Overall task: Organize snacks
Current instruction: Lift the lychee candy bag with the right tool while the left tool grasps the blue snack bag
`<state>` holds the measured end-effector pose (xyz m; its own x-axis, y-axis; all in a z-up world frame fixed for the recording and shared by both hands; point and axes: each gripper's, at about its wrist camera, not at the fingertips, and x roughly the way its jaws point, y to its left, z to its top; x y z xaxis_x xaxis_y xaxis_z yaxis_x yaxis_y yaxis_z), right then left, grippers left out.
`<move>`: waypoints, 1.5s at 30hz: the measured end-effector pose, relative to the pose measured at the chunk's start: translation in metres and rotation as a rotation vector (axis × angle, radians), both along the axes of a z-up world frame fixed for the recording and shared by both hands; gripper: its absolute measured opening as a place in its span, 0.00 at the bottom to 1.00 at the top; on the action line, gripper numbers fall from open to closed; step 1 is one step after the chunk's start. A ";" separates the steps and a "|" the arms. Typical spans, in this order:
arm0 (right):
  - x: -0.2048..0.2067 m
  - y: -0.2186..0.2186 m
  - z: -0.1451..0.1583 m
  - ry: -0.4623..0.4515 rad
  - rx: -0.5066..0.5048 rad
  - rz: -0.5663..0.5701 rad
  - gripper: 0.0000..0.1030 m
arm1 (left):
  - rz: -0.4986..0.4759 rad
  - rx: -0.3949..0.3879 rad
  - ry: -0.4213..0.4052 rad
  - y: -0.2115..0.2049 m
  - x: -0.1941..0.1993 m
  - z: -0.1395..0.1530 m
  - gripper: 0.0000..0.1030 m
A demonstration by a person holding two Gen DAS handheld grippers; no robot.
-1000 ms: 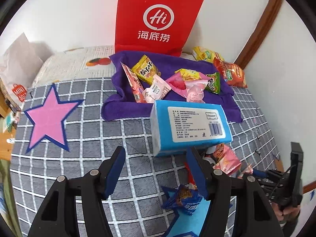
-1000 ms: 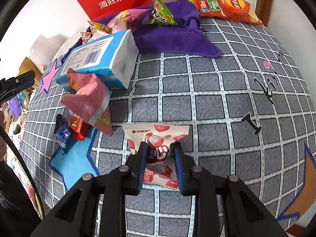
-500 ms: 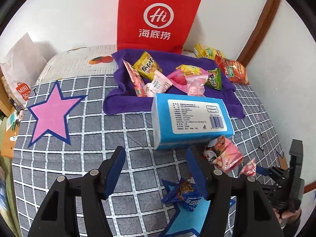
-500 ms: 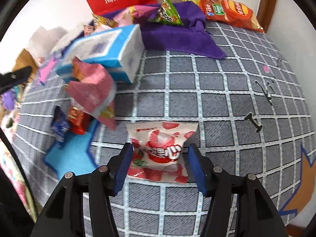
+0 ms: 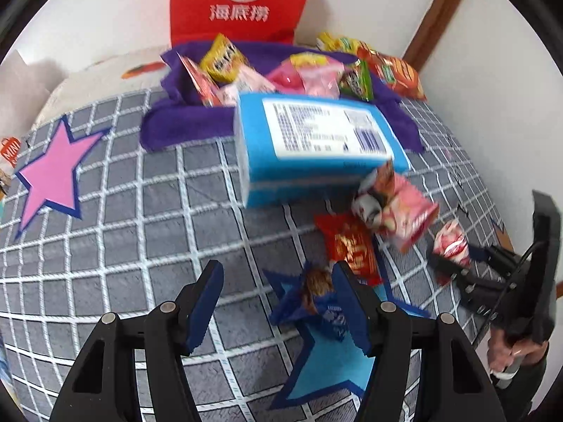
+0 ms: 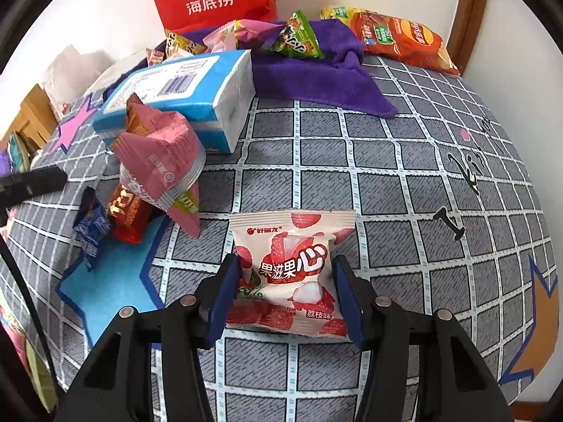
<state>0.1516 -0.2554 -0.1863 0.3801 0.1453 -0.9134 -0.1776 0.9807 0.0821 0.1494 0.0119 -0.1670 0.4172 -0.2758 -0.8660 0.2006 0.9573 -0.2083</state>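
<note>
Lychee packet (image 6: 292,274) flat (print upright), crosswise

Left gripper (image 5: 278,311) at the bottom centre of its own view, jaws spread wide and empty, right gripper (image 6: 286,297) at the bottom centre of its view, jaws parted, person's hand (image 5: 510,351) gripping its handle at lower right of the left view
</note>
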 end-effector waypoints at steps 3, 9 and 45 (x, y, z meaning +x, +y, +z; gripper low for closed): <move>-0.005 -0.007 0.010 -0.022 0.019 -0.020 0.52 | -0.020 0.001 0.009 -0.005 -0.003 -0.009 0.64; -0.017 -0.023 0.026 -0.046 0.023 -0.051 0.52 | -0.100 0.012 -0.015 -0.024 -0.013 -0.016 0.73; 0.017 0.005 0.094 -0.189 0.032 -0.010 0.52 | 0.060 0.036 -0.167 0.031 -0.001 0.048 0.49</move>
